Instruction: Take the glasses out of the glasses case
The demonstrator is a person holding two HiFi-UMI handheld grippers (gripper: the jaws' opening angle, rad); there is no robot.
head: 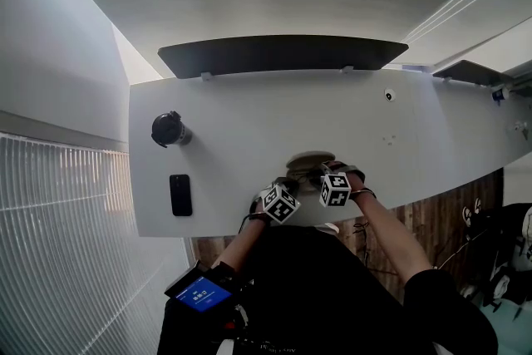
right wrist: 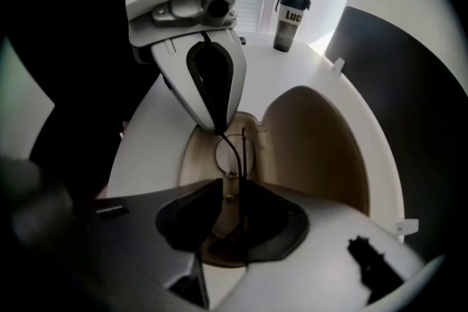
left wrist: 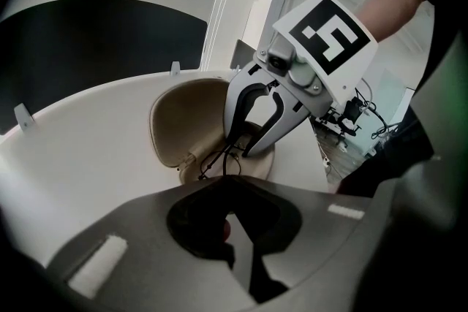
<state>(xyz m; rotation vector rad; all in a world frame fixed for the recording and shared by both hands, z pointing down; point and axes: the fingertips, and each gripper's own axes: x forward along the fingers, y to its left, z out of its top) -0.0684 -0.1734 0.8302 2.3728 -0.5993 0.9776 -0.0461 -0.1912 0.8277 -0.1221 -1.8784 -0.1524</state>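
Observation:
An open beige glasses case (head: 309,158) lies near the table's front edge, its lid (right wrist: 314,150) tilted up. Thin black wire glasses (right wrist: 230,153) stand edgewise in the lower shell (left wrist: 267,164). My left gripper (head: 291,183) comes in from the left. In the right gripper view its white fingers (right wrist: 212,109) meet in a point on the glasses' rim. My right gripper (left wrist: 239,150) reaches into the case from the right, its fingertips close together around the wire frame (left wrist: 216,161). A temple runs down between the right gripper's own jaws.
A black bottle (head: 169,129) stands at the table's left and shows again in the right gripper view as bottle (right wrist: 290,22). A dark phone (head: 180,194) lies near the front left. A dark panel (head: 274,54) runs along the far edge.

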